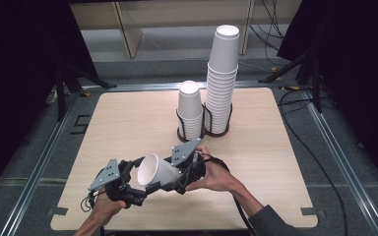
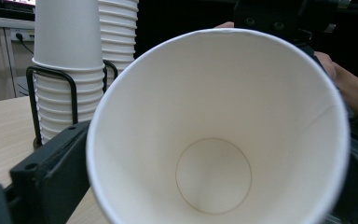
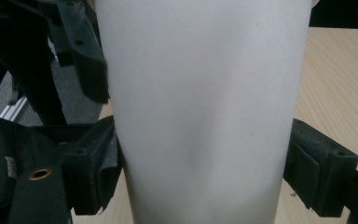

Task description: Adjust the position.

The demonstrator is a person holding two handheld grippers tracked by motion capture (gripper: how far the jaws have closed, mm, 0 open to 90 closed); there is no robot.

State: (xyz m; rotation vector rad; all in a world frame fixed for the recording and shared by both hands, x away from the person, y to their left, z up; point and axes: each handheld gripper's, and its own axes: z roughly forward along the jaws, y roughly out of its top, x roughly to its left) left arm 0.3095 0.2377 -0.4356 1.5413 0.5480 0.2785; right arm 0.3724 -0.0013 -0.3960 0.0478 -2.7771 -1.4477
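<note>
Held a white paper cup (image 1: 156, 171) on its side above the near part of the table (image 1: 128, 123), mouth turned toward the left claw (image 1: 139, 192). Gripped around the cup's body by the right claw (image 1: 173, 183) — in the right gripper view, black pads (image 3: 93, 172) pressed against both flanks of the cup's wall (image 3: 200, 112). Sat at the cup's rim with the left claw, jaws spread wide; in the left gripper view, looked straight down into the cup (image 2: 214, 140) to its round bottom, one black jaw showing at lower left outside the rim. Could not tell whether that jaw touched the paper.

Stood farther back on the table: a short stack of cups (image 1: 190, 109) and, just beside it, a tall stack of cups (image 1: 222, 73), each in a black wire holder (image 1: 216, 132) — the two holders side by side, well apart from the held cup. Trailed a black cable (image 1: 241, 211) from the right claw toward the person's sleeve.
</note>
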